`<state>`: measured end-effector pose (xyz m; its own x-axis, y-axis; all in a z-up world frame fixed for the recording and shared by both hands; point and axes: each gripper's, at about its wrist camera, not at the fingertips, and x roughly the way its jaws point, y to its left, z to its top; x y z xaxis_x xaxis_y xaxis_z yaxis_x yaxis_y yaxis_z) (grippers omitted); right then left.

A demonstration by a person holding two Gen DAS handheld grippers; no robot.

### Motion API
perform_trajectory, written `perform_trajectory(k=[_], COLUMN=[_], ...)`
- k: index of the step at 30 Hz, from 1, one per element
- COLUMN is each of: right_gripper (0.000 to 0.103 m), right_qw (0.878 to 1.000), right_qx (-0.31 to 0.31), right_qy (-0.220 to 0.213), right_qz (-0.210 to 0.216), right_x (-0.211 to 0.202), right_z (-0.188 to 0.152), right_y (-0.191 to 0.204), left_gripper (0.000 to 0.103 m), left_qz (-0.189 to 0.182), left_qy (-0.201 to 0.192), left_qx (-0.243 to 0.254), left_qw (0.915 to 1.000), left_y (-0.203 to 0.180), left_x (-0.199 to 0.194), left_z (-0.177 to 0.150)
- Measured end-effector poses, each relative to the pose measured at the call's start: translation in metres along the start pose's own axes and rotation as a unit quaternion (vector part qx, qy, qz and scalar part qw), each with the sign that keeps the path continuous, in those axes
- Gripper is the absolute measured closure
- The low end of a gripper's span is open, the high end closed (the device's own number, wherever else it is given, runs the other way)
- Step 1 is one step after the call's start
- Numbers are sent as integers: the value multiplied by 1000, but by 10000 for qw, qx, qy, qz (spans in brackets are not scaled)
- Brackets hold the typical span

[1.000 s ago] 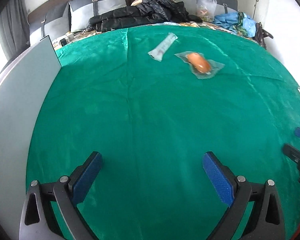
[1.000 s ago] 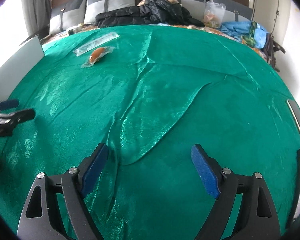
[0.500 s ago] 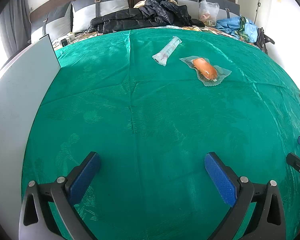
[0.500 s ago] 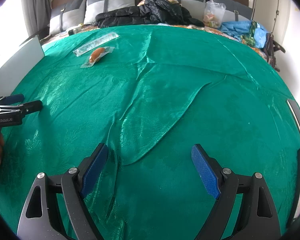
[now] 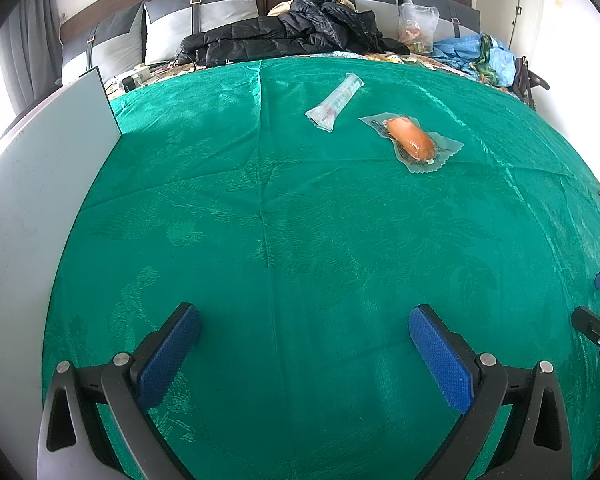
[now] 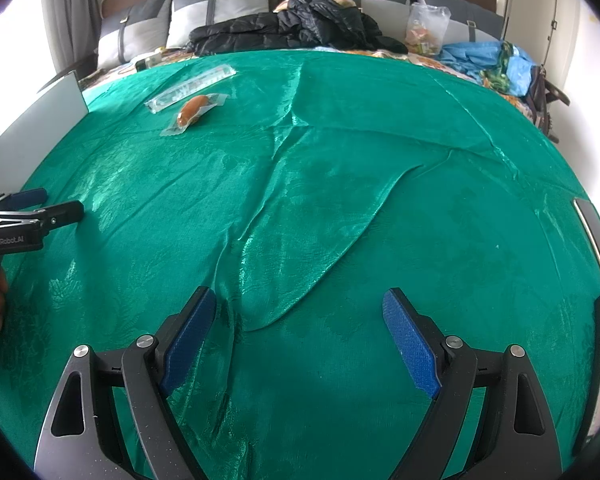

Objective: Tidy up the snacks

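A sausage in a clear wrapper (image 5: 411,143) lies on the green cloth (image 5: 300,240), far ahead and to the right of my left gripper (image 5: 305,332). A long clear snack packet (image 5: 335,101) lies just beyond it to the left. Both show in the right wrist view at upper left: the sausage (image 6: 192,111) and the packet (image 6: 190,89). My left gripper is open and empty above the cloth; it also shows in the right wrist view (image 6: 40,204). My right gripper (image 6: 300,316) is open and empty over a fold in the cloth.
A grey board (image 5: 40,200) stands along the cloth's left edge. Black jackets (image 5: 292,36), a clear bag (image 5: 418,26) and blue clothes (image 5: 476,56) lie by the headboard. The cloth has raised wrinkles (image 6: 300,216) in front of the right gripper.
The left gripper has moved forward a little, so the sausage and packet sit lower and nearer in its view. The right gripper has held still.
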<state>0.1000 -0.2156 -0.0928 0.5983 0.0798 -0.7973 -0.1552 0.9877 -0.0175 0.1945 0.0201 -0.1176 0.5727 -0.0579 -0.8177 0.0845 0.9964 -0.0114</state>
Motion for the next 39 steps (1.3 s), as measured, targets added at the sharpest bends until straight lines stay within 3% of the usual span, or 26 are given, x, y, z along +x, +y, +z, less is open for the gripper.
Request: perform_trajectory(k=[9,14,23,25,29,32,35,39], right_gripper=[15,15,14,14,15,15,15,18], right_qw=[10000,10000,9999,9997,9985,9973,9973,9940], right_qx=[-3,-4,60,156,140,-75,-264,-489], right_qy=[1,1,83,183,-88,186,565,961], right_qz=[4,4,-6,94,513,701,390,207], right_x=[0,-1,1,4,15,51,93,123], right_z=[0,0,3,19,79,128,159,169], right_y=[0,0,-2,1,25,59,89,112], left_gripper=[0,0,0,0,0,0,0,0], left_qz=[22,-127,-136,-149,-149,-150,-151,-153], left_qy=[5,144,-3,-2,-3,-3,-3,-3], left_qx=[27,301,239,229,228,229,228,226], left_qw=[10000,9994,9996,9996,9996,9996,9996,9996], left_y=[-1,6,13,14,13,14,14,14], left_x=[0,-2,-5,-4,-5,-4,-4,-4], left_z=[1,1,-5,-4,-4,-4,-4,-4])
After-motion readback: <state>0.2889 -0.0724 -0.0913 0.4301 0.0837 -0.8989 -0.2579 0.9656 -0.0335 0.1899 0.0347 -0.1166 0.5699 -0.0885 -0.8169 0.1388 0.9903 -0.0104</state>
